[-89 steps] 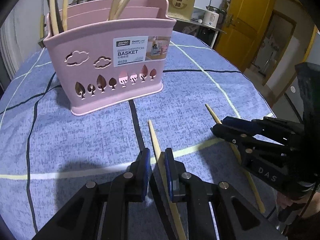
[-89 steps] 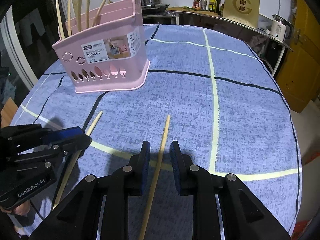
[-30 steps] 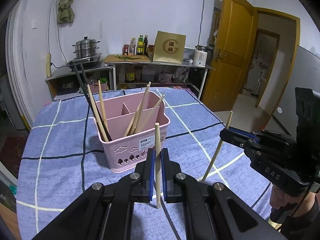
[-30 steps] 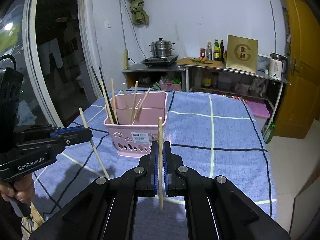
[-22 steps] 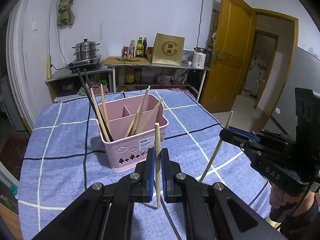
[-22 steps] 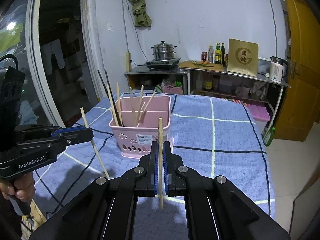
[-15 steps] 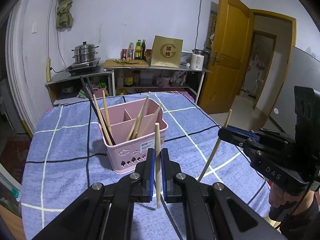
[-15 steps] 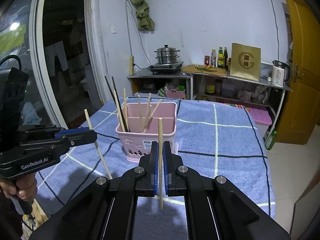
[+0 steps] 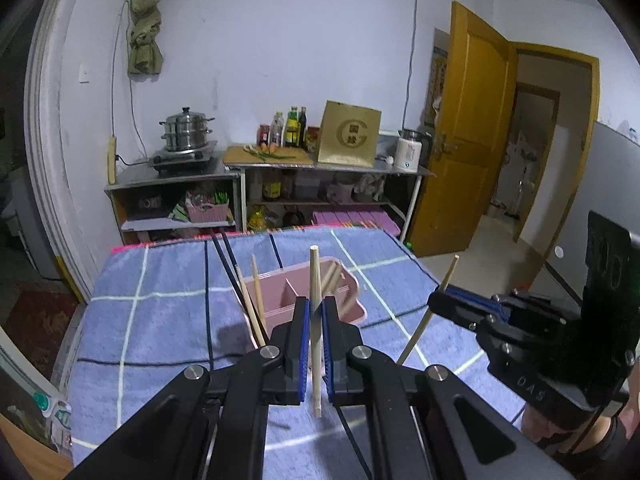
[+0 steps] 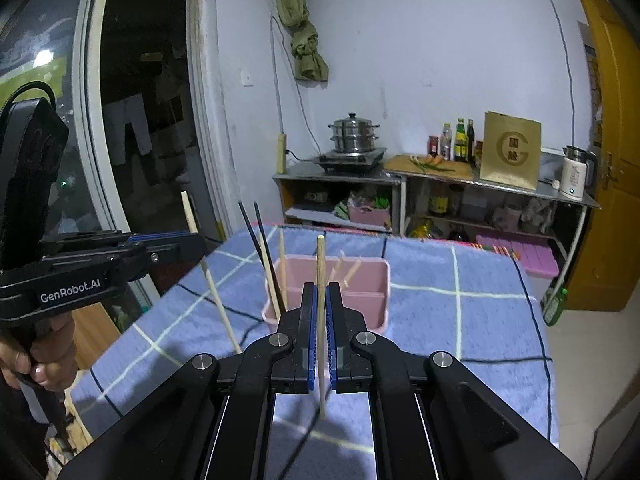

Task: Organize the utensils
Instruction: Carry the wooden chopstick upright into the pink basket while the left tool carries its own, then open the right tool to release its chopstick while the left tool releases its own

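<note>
My left gripper (image 9: 315, 312) is shut on a pale wooden chopstick (image 9: 315, 280) that stands nearly upright between the blue pads. My right gripper (image 10: 321, 308) is shut on a second wooden chopstick (image 10: 320, 264), also upright. Both hang above the table, short of the pink chopstick basket (image 9: 352, 312) (image 10: 372, 280), which holds several wooden and black chopsticks. In the left wrist view the right gripper (image 9: 440, 300) shows at the right with its chopstick (image 9: 428, 312). The right wrist view has the left gripper (image 10: 196, 246) at the left, with its chopstick (image 10: 212, 284).
The basket stands on a blue checked tablecloth (image 9: 160, 320) (image 10: 460, 320). Behind the table are metal shelves with a steamer pot (image 9: 186, 134), bottles (image 9: 292, 128), a gold box (image 9: 348, 140) and a kettle (image 9: 408, 154). A yellow door (image 9: 472, 140) is at the right.
Both grippers have risen with their chopsticks still clamped. The basket now looks smaller and sits lower behind the fingers, and more of the room shows.
</note>
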